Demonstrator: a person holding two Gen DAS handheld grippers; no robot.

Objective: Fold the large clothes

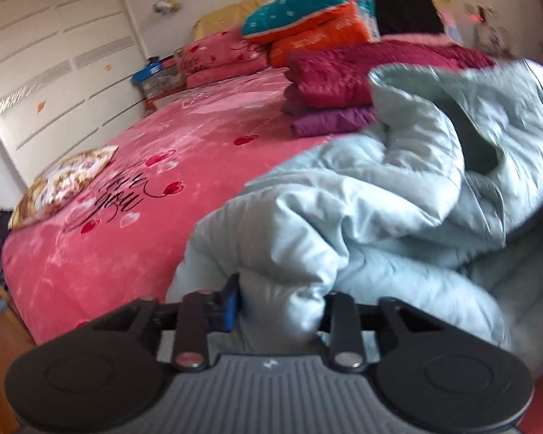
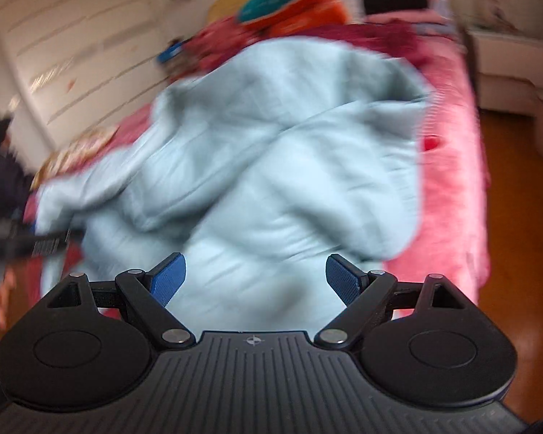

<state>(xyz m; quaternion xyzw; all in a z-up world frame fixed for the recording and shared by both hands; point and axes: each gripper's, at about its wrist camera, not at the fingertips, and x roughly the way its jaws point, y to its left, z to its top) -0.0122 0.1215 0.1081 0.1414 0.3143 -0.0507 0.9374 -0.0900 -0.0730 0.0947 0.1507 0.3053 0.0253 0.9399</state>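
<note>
A puffy light blue quilted jacket (image 1: 380, 199) lies crumpled on the pink bedspread (image 1: 126, 199). My left gripper (image 1: 280, 303) is at the jacket's near edge, and a bunched fold of the fabric is pinched between its fingers. In the blurred right wrist view the same jacket (image 2: 271, 144) spreads across the bed. My right gripper (image 2: 257, 278) hovers over the jacket's near part. Its blue pads (image 2: 170, 278) stand wide apart with nothing gripped between them.
Folded maroon (image 1: 329, 76) and purple (image 1: 329, 121) garments are stacked behind the jacket. Teal and orange pillows (image 1: 300, 7) sit by the headboard. A patterned cushion (image 1: 61, 184) lies at the bed's left edge. White wardrobe (image 1: 54, 54) at left, wooden floor (image 2: 517, 217) at right.
</note>
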